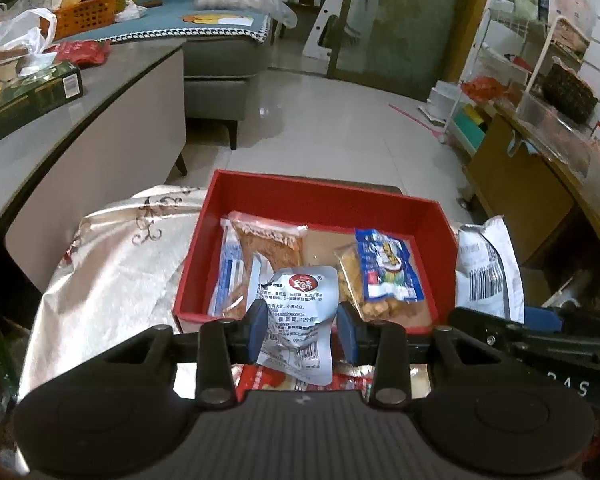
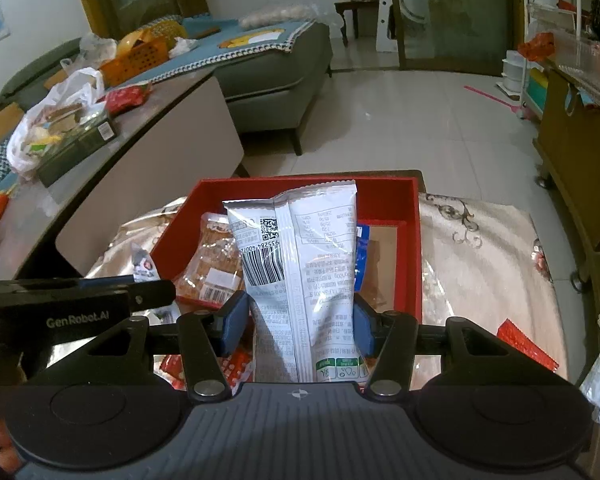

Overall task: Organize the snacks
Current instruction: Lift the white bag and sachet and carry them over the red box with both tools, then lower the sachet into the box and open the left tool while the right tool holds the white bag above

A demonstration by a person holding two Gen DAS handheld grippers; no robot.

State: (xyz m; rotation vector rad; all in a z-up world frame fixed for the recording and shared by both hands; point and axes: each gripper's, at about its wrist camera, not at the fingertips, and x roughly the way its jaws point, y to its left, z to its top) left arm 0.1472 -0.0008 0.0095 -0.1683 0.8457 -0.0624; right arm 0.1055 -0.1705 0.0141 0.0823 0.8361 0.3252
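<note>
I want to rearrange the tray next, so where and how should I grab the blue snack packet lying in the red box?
Grip the blue snack packet across its narrow width, near the middle, coming from above. It lies flat in the red box, near the right wall, so a side approach is blocked; jaws should straddle its long edges.

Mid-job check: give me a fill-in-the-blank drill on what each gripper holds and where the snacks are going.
1. The left gripper is shut on a small ____ snack packet with a round red logo.
2. The right gripper is shut on a tall white packet printed with a black ____ and a QR code.
3. Both packets hang at the near edge of an open red ____.
4. Inside it lies a blue packet of ____ fried pieces.

Missing words: silver-grey; barcode; box; golden
</note>
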